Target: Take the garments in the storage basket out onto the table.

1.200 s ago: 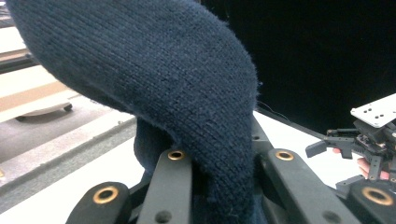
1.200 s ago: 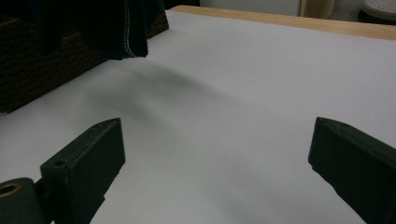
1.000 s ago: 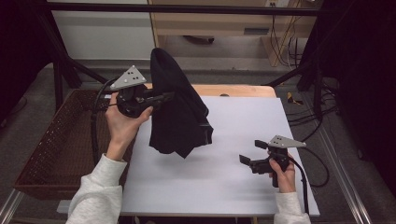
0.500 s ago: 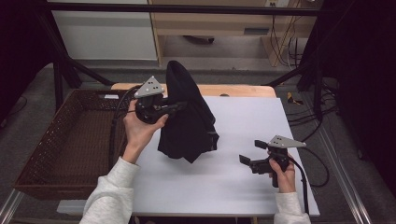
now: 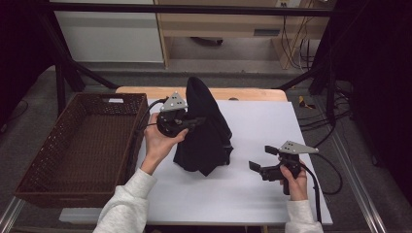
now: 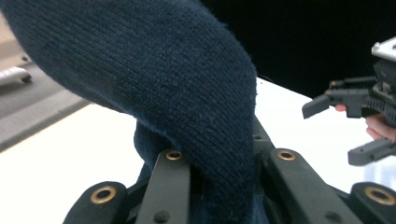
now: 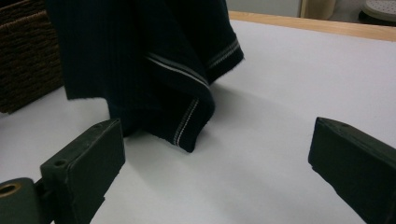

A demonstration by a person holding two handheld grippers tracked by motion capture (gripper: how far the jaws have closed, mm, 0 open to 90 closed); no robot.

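Left gripper (image 5: 198,120): your left hand (image 5: 160,141) holds it over the table's left half, jaws pointing right into the dark knit garment (image 5: 206,131). In the left gripper view the knit (image 6: 187,93) is bunched between the two black jaws, which are clamped on it.

Garment: hangs from your left gripper in a tall peak, its lower folds resting on the white table (image 5: 252,194). Navy rib knit (pale stripe trim along the hem, seen in the right gripper view (image 7: 154,70)). It sits just right of the basket, near the table's middle.

Right gripper (image 5: 260,159): in your right hand (image 5: 291,179) at the table's right front, well apart from the garment. Jaws stand wide apart with nothing between them; the right gripper view looks across bare white tabletop toward the garment's hem. It also appears at the right edge of the left gripper view (image 6: 336,126).

Basket (image 5: 43,160): brown wicker, to the left of the table beside your left forearm; nothing seen inside it.

Sleeves: pale grey, both forearms coming in from the bottom edge.
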